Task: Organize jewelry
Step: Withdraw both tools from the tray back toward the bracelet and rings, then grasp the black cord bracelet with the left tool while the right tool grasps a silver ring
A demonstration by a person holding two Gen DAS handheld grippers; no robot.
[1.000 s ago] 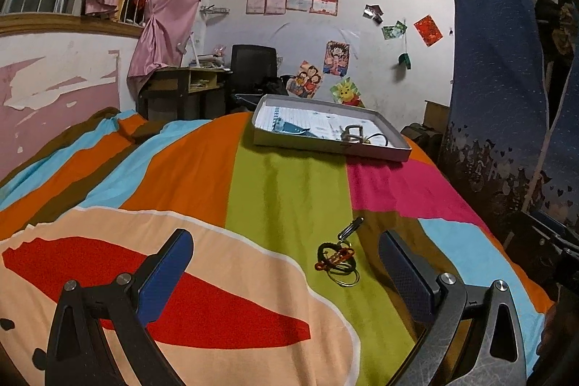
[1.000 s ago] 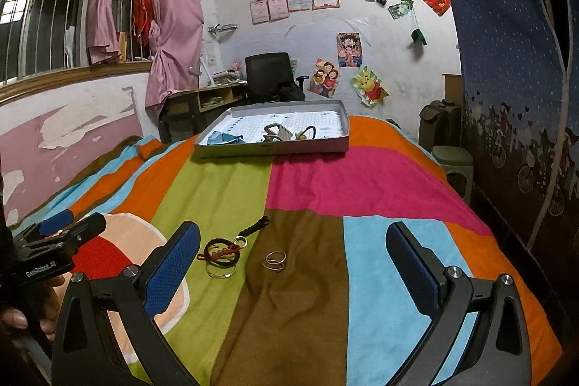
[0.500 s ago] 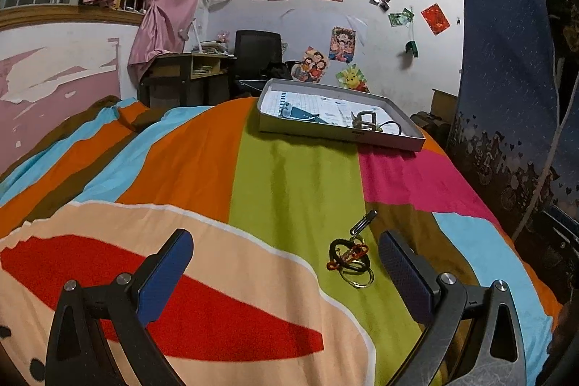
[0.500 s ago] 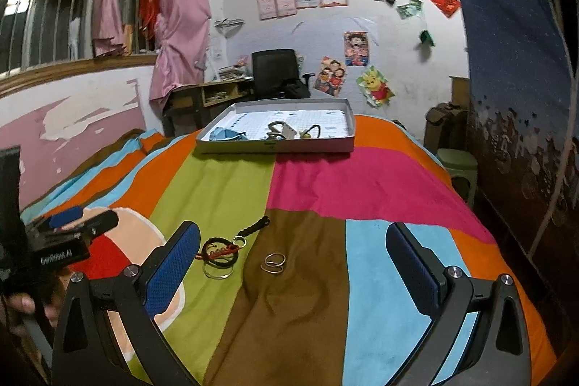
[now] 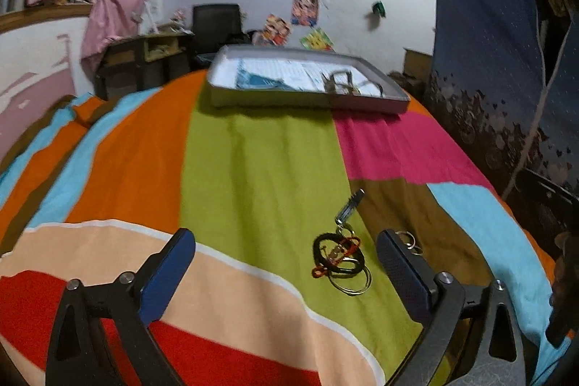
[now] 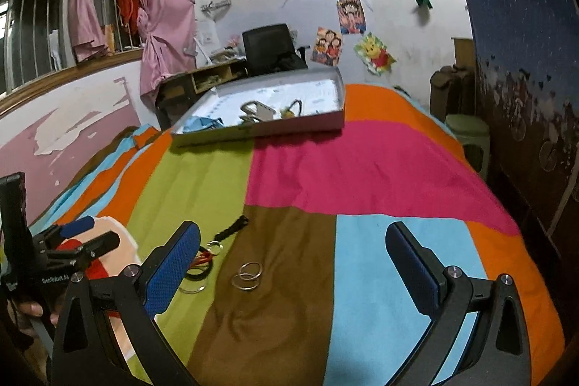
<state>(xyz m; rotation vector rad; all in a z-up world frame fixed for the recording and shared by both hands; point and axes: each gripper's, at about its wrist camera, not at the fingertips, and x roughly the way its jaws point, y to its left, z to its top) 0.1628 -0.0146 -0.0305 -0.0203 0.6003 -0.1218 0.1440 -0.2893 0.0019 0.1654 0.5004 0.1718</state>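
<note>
A heap of bracelets (image 5: 340, 255) with a black cord, an orange string and a metal bangle lies on the green stripe of the bedspread, a dark strap (image 5: 349, 207) trailing off its far side. My left gripper (image 5: 286, 255) hovers open just short of the heap, which sits nearer its right finger. Linked silver rings (image 6: 248, 275) rest on the brown patch, between the fingers of my open right gripper (image 6: 293, 245). The right gripper's left finger partly hides the bracelet heap (image 6: 202, 268). A shallow grey tray (image 5: 307, 100) at the bed's far end holds a few pieces.
The striped bedspread (image 6: 362, 169) covers the whole bed. Beyond it stand a desk and a black chair (image 6: 267, 47) against the poster wall. A blue curtain (image 5: 488, 24) hangs along the right side, with a green stool (image 6: 468, 136) beside the bed. The left gripper's body (image 6: 54, 259) appears at lower left.
Both grippers have moved forward and lower toward the bedspread. The bracelets and rings look larger and closer. The right view has tilted. Nothing has been taken hold of.
</note>
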